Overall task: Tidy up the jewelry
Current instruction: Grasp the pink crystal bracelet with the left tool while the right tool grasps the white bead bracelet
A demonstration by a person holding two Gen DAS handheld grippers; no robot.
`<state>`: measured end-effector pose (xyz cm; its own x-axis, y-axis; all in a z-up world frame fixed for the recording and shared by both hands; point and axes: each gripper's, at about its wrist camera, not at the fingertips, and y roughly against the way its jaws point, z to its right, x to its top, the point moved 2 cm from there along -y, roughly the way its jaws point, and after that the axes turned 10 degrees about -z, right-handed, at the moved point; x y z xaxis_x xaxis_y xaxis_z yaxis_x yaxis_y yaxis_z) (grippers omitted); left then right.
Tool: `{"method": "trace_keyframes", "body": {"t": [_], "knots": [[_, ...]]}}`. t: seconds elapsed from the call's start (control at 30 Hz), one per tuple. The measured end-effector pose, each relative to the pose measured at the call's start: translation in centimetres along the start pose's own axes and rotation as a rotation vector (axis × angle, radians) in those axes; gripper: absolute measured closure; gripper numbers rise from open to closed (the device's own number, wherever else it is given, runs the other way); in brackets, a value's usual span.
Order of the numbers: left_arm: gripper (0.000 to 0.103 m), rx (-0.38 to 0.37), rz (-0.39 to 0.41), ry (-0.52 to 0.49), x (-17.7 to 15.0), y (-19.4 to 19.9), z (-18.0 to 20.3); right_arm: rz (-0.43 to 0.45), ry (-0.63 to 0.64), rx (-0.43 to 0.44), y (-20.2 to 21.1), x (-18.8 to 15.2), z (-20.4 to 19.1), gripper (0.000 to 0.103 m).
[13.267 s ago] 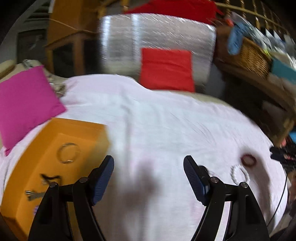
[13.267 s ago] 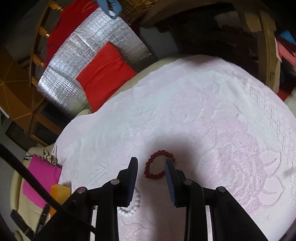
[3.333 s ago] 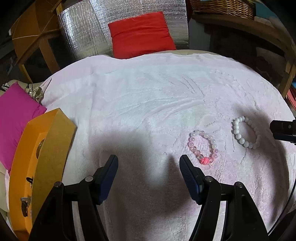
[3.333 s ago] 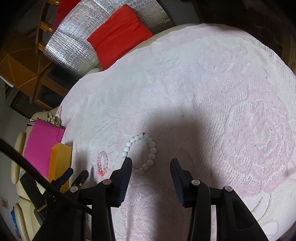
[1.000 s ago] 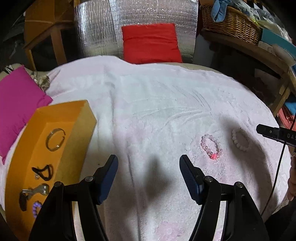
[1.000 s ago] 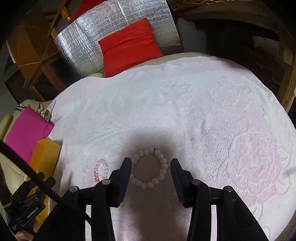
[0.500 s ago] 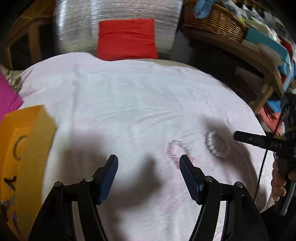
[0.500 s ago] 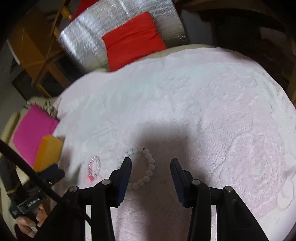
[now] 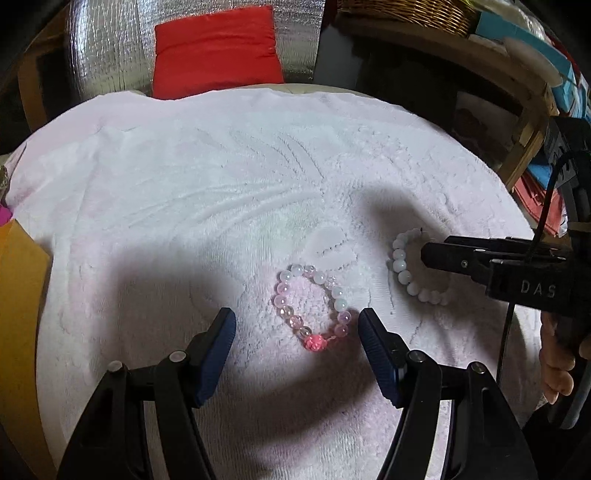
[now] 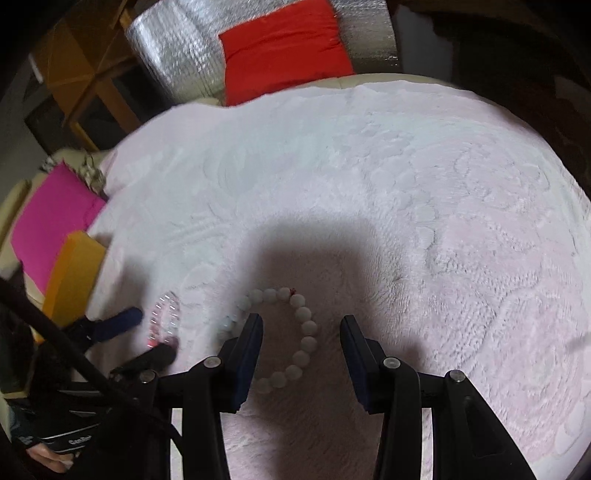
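Left wrist view: the left hand-held gripper (image 9: 293, 325) stands wide and empty, its fingers on either side of the pink bead bracelet (image 9: 312, 304), which lies flat on the pale pink towel (image 9: 221, 192). The bracelet sits off-centre, nearer the right finger, so a careless close could push it aside or pinch only the towel's pile. The beads are round and smooth and would likely roll out of a shallow grip. Just right of the pink bracelet lies the white bead bracelet (image 9: 413, 271), with the right hand-held gripper (image 9: 443, 254) over it; the two tools are near enough to knock each other. Far left of the pink bracelet, an edge of the orange box (image 9: 20, 295) shows. Beyond the towel are a red cushion (image 9: 218, 51), silver quilted foil (image 9: 110, 48) and a wicker basket (image 9: 402, 14).

Right wrist view: the right hand-held gripper (image 10: 301, 328) is also wide and holds nothing, straddling the right side of the white bead bracelet (image 10: 291, 332). One finger looks set inside the loop, so closing could catch a single strand and drag it. Left of this bracelet, blurred, are the pink bead bracelet (image 10: 164, 321) and the left tool's tips (image 10: 122, 321); farther left are the orange box (image 10: 74, 273) and a magenta cushion (image 10: 51, 218). The towel is soft and embossed, lying on what may be a bed.
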<state>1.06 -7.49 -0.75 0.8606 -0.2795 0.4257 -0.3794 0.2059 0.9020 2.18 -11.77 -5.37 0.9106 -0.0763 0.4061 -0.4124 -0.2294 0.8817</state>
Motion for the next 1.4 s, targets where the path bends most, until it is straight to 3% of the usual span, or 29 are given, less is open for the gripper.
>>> {"method": "trace_keyframes", "body": {"t": [0.37, 0.43, 0.57, 0.7, 0.87, 0.93, 1.4], "knots": [[0.037, 0.059, 0.032, -0.001, 0.1, -0.1, 0.4, 0.040, 0.120, -0.135, 0.0, -0.9, -0.7, 0.091], [0.049, 0.068, 0.042, -0.004, 0.3, -0.2, 0.7, 0.046, 0.127, -0.144, 0.2, -1.1, -0.6, 0.092], [0.061, 0.082, 0.050, -0.016, 0.5, -0.2, 1.3, 0.054, 0.127, -0.148, 0.8, -1.6, -0.4, 0.093], [0.083, 0.088, 0.060, -0.022, 0.8, -0.1, 1.7, 0.069, 0.116, -0.146, 1.6, -1.9, -0.2, 0.093], [0.089, 0.098, 0.069, -0.025, 0.9, 0.1, 2.0, 0.097, 0.099, -0.138, 2.8, -2.0, 0.3, 0.093], [0.097, 0.109, 0.085, -0.031, 0.8, 0.5, 2.1, 0.108, 0.098, -0.139, 3.1, -2.0, 0.3, 0.093], [0.100, 0.172, 0.172, 0.007, -0.4, 4.1, 0.5, 0.193, 0.097, -0.128, 6.5, -2.8, -1.7, 0.093]]}}
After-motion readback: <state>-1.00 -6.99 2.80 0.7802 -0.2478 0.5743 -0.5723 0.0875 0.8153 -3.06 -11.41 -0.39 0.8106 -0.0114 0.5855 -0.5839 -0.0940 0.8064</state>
